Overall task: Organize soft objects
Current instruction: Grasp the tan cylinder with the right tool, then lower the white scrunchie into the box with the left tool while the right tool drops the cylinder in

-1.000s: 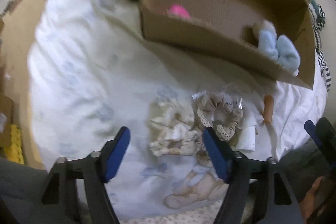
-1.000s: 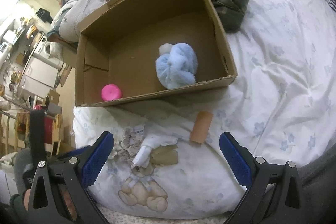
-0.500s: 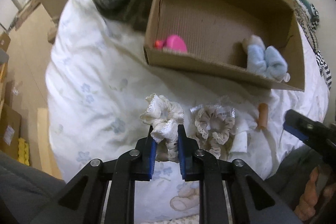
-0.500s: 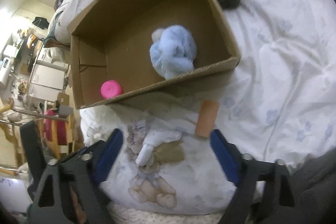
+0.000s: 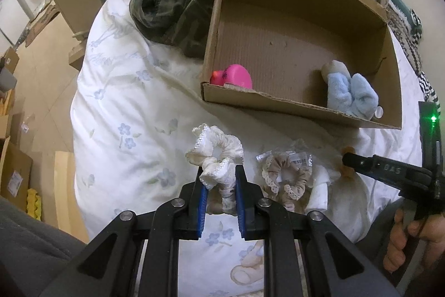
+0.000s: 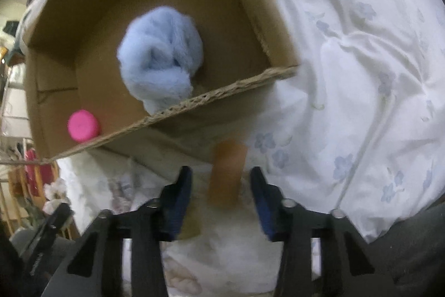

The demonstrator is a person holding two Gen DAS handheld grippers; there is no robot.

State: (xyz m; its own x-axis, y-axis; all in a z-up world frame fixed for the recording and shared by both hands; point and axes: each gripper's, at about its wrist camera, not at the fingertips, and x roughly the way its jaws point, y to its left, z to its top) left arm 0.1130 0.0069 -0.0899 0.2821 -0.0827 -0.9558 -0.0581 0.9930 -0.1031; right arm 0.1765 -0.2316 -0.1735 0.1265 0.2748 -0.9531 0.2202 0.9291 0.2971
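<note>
Both views bulge with strong fisheye distortion and fall to black at the rounded corners. The left wrist view is sharp, evenly lit by dim, soft indoor light; the cardboard box [image 5: 303, 52] casts a faint shadow onto the white duvet [image 5: 119, 107], and a green indicator light [image 5: 433, 118] glows at the right edge. The right wrist view is smeared throughout: the orange tube [image 6: 226, 171] and box rim are blurred.
</note>
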